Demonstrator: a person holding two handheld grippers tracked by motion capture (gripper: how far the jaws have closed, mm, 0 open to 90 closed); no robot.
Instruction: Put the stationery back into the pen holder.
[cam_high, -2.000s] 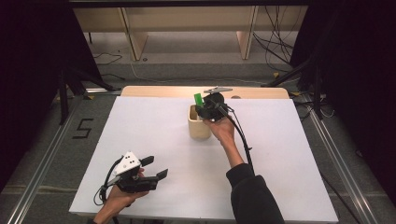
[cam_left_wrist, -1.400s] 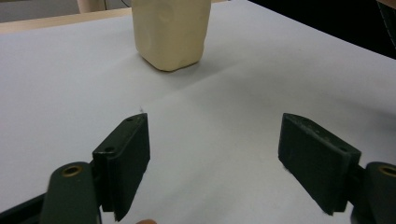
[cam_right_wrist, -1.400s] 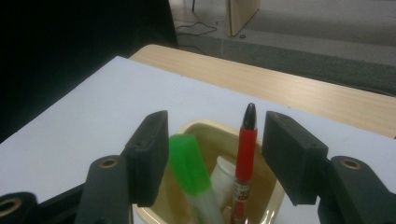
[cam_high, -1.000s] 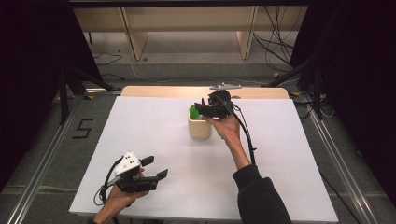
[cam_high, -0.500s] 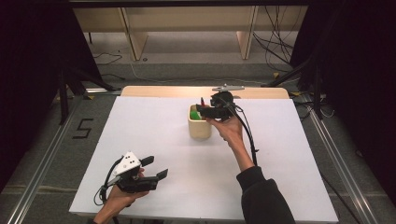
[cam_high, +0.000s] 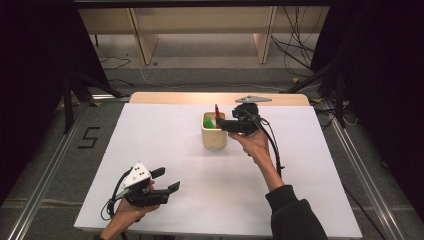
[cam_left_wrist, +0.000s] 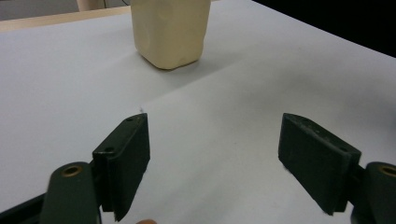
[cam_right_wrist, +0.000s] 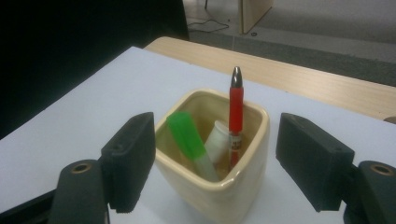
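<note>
At mid-worktop (cam_high: 150, 140) the cream cup (cam_right_wrist: 212, 154) holds a green marker (cam_right_wrist: 187, 137), looking light, slick, best pinched at its cap, while right tool (cam_right_wrist: 215, 163) and left tool (cam_left_wrist: 215, 158) gape wide, empty.

Overhead light falls on the white table (cam_high: 165, 140), which reads bright and even in the high view, while the far floor is dimmer and both side margins drop to near black. Shadows are soft and short: a faint one beside the cream cup (cam_left_wrist: 170, 30) in the left gripper view. Both gripper views are slightly soft and grainy, the near black jaws blurred, no hard glare.
</note>
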